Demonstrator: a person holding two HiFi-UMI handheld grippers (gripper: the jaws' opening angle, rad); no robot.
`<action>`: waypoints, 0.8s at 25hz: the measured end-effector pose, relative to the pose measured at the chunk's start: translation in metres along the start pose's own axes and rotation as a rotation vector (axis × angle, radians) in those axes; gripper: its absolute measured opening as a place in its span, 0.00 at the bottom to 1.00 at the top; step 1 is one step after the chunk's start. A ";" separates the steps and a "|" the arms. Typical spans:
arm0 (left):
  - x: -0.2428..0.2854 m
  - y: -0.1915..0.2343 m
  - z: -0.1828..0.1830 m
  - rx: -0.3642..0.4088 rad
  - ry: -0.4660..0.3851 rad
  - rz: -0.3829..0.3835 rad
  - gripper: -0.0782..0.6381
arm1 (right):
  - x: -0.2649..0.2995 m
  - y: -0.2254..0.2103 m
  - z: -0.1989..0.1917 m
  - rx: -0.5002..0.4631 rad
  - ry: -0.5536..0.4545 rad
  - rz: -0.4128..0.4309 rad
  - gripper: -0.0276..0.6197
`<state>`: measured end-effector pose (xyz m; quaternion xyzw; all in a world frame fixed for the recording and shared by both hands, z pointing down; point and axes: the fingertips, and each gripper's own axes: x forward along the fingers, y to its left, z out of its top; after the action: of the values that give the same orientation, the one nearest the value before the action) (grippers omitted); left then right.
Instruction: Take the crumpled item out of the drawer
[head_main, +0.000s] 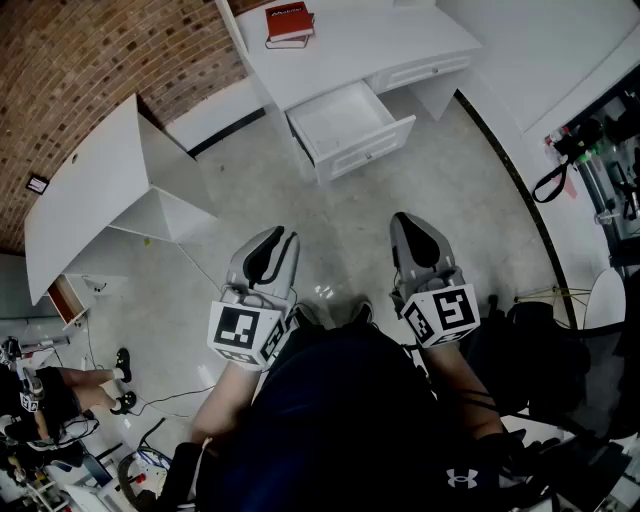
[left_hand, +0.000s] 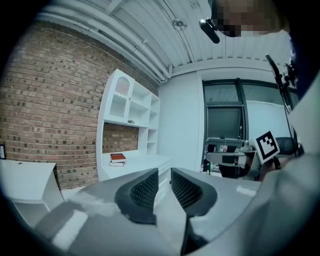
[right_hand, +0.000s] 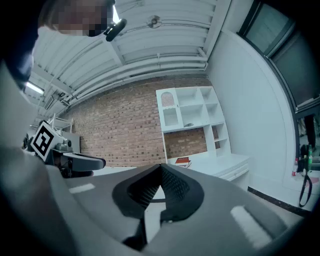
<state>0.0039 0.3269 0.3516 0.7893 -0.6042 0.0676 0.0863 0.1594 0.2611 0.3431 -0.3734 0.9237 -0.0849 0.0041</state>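
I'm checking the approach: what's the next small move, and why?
Probably walk toward the open drawer: it stands well ahead across the floor, beyond reach. The left gripper has its jaws apart, the right gripper has them together; both are empty.

Office-like room: brick wall (head_main: 80, 60), white desk (head_main: 350, 50), open shelving (right_hand: 192, 117)

Count on inspection — claws: two, left claw (head_main: 278, 242) and right claw (head_main: 412, 228); drawer (head_main: 372, 148), open: one; red book (head_main: 287, 20): one.
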 end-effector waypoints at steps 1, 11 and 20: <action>0.001 -0.002 -0.001 -0.003 0.003 0.001 0.23 | -0.002 -0.002 -0.001 0.001 0.002 0.001 0.05; 0.010 -0.013 -0.017 -0.027 0.044 0.047 0.23 | -0.008 -0.024 -0.021 0.061 0.033 0.022 0.05; 0.035 0.013 -0.039 -0.059 0.088 0.044 0.23 | 0.023 -0.030 -0.046 0.077 0.098 0.021 0.05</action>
<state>0.0009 0.2992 0.3979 0.7691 -0.6188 0.0865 0.1344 0.1602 0.2306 0.3943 -0.3586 0.9228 -0.1386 -0.0259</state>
